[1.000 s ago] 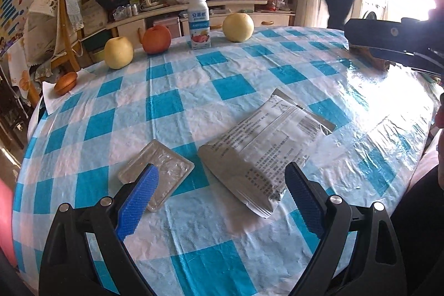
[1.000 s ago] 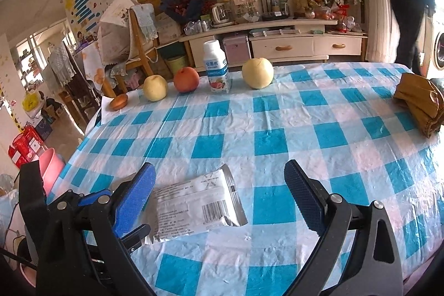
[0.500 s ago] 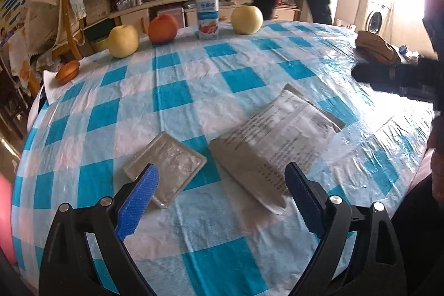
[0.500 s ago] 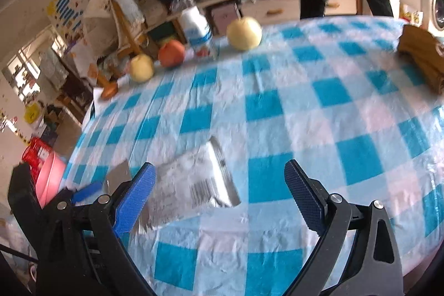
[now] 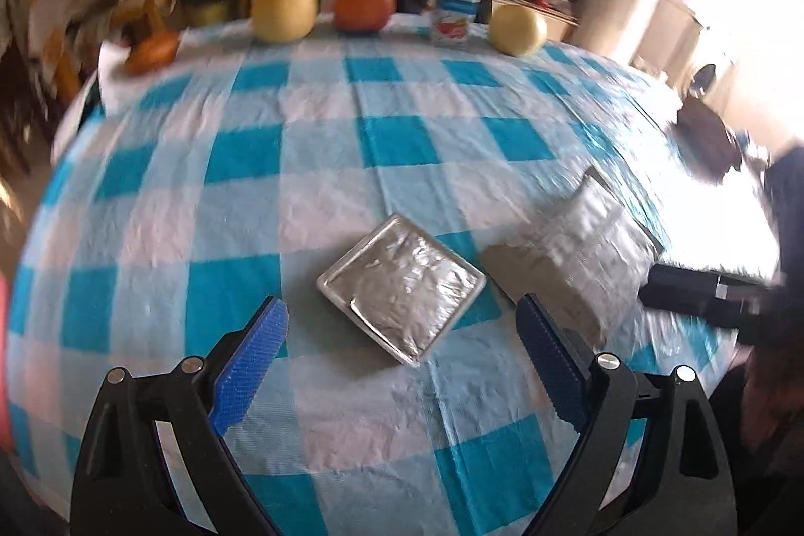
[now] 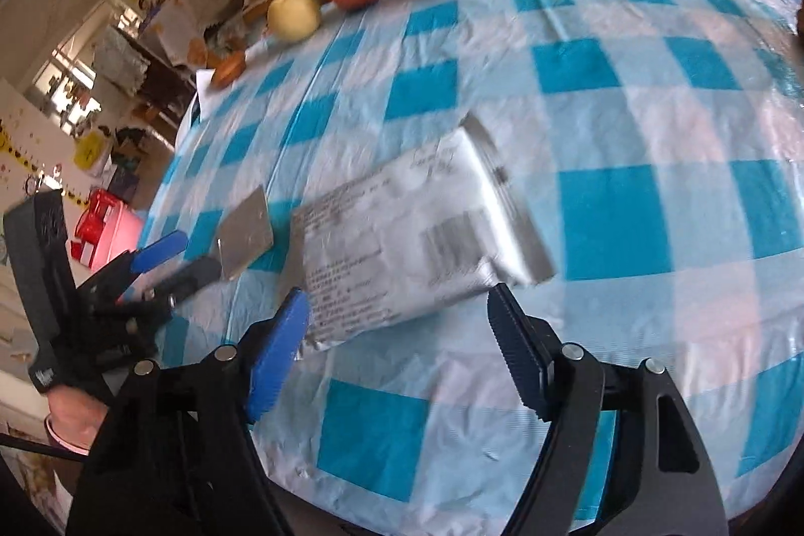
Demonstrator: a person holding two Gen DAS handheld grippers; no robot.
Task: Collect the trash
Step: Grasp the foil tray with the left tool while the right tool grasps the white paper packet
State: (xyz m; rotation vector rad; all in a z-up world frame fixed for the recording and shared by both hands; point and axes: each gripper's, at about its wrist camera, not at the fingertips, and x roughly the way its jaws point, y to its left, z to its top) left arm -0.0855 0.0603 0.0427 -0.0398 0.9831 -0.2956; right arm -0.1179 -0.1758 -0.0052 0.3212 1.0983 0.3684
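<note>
A square foil tray (image 5: 402, 285) lies on the blue-checked tablecloth (image 5: 241, 154), and its near corner sits between the fingers of my left gripper (image 5: 402, 317), which is open just above it. To its right lies a flat silver wrapper (image 5: 578, 249) with printed text. In the right wrist view the wrapper (image 6: 417, 229) fills the middle. My right gripper (image 6: 397, 305) hovers low over its near edge, and its jaws are closing with that edge between them; the pads do not grip it. The left gripper (image 6: 183, 262) and the foil tray (image 6: 246, 234) show at the left.
Along the table's far edge stand a yellow apple (image 5: 284, 11), a red-orange fruit (image 5: 364, 3), a milk bottle (image 5: 457, 1) and another yellow fruit (image 5: 517, 28). A small orange object (image 5: 151, 51) sits at the far left. A person stands behind the table. A pink bin (image 6: 108, 224) is on the floor.
The left gripper has shifted left, from the wrapper to the foil tray, now centred between its fingers. The right gripper has dropped toward the wrapper, tilted down, and its jaws have narrowed.
</note>
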